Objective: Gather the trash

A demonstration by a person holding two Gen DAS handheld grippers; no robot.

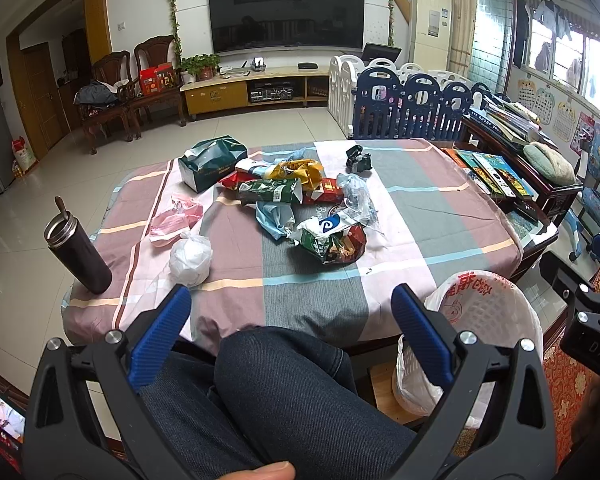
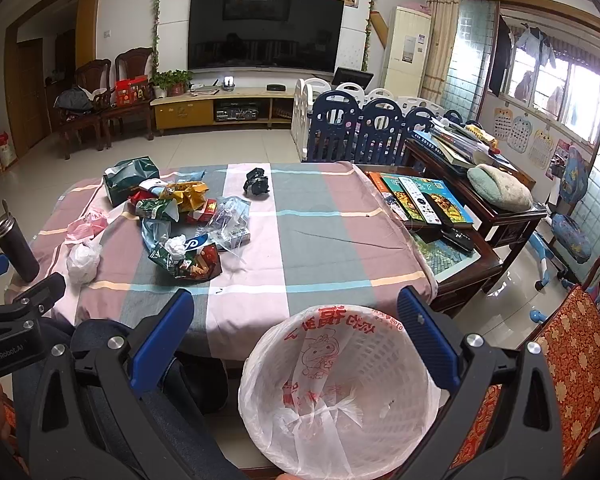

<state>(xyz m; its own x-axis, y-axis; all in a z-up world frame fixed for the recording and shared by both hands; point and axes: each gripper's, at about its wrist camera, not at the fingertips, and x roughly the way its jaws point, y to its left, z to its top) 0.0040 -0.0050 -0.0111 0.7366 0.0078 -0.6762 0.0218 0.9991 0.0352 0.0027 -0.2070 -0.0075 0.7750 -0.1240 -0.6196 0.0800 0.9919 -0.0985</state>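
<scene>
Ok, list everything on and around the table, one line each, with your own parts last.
wrapper pile: many, mixed colours, table centre
tissue box: one, dark green, far left of the pile
pink bag: one, crumpled, left of the pile
white bag: one, balled, near left
black scrap: one, far side, apart from the pile
flask: one, dark, upright at the table's left corner
tablecloth: one, pink, grey and white checks
lined basket: one, white bag with red print, nothing in it, in front of the table
books: several, side table on the right
legs: dark jeans, under the table edge
left tool: blue pads, open, holding nothing
right tool: blue pads, open, over the basket
</scene>
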